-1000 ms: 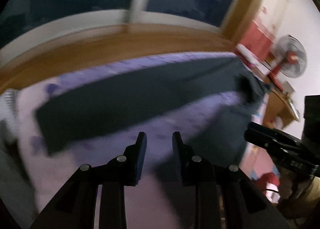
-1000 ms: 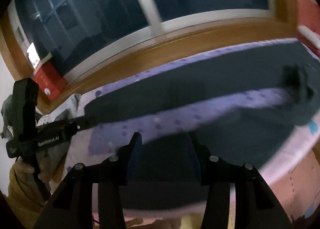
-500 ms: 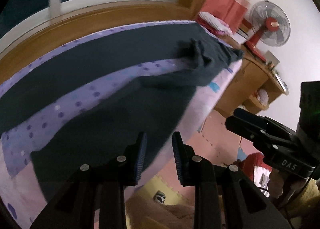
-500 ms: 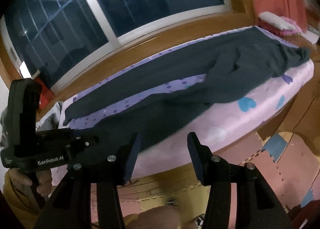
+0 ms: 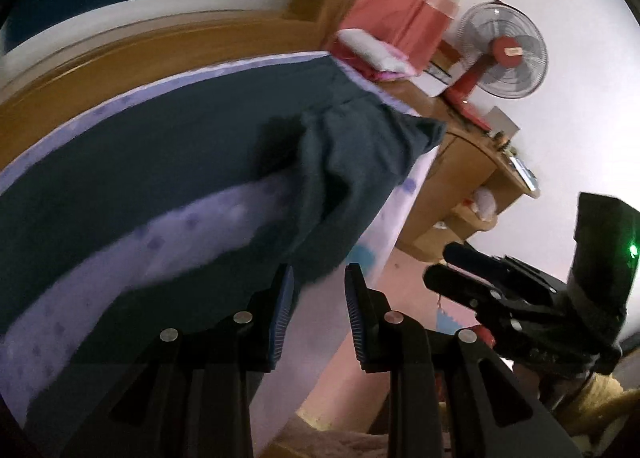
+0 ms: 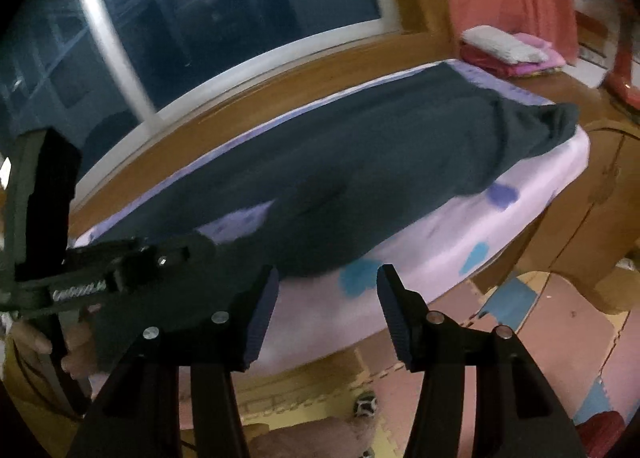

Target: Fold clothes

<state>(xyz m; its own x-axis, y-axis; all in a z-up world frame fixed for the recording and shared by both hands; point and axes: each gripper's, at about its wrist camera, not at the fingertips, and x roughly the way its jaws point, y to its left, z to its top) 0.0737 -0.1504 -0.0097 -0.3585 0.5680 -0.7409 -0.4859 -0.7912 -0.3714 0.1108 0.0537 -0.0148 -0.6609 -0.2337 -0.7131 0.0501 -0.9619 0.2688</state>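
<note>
On the bed [image 6: 460,242] lie dark trousers [image 6: 380,162], spread out. Left gripper [image 5: 318,298] has its jaws a little apart, holding nothing. Right gripper [image 6: 326,298] jaws are opening, nothing between them.

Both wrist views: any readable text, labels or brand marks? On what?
No text reads cleanly in either view.
White lettering on the side of the left gripper, seen in the right wrist view: blurred, not readable.
Pale label on the red hub of the fan: too small to read.
Right gripper in the left wrist view: no lettering legible, only a green light.
</note>
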